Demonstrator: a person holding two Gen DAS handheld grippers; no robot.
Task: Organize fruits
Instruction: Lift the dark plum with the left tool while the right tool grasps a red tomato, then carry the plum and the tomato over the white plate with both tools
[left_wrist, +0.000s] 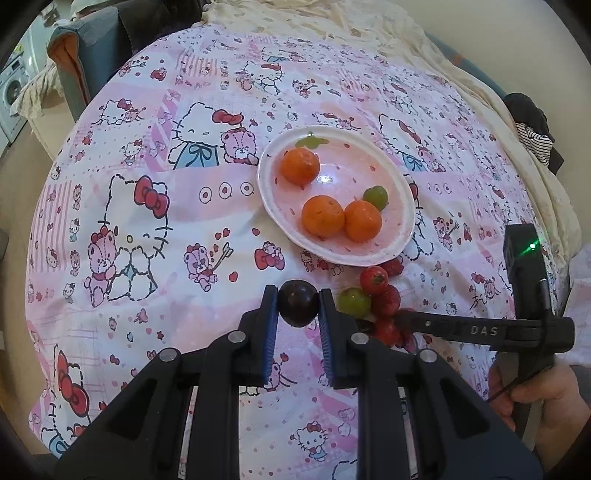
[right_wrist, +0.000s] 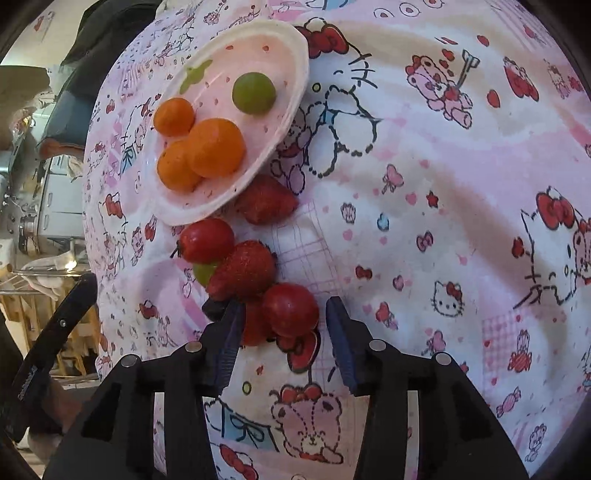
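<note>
Left gripper (left_wrist: 298, 303) clamped a dark plum (left_wrist: 297, 302) at lower centre; right gripper (right_wrist: 285, 314) stood narrowly parted around a red tomato (right_wrist: 290, 309), pads clear.

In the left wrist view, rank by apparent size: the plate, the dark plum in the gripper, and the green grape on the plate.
1. plate, clearly the largest.
2. dark plum, though it sits nearer the camera, which enlarges it.
3. green grape, the smallest as seen.
</note>
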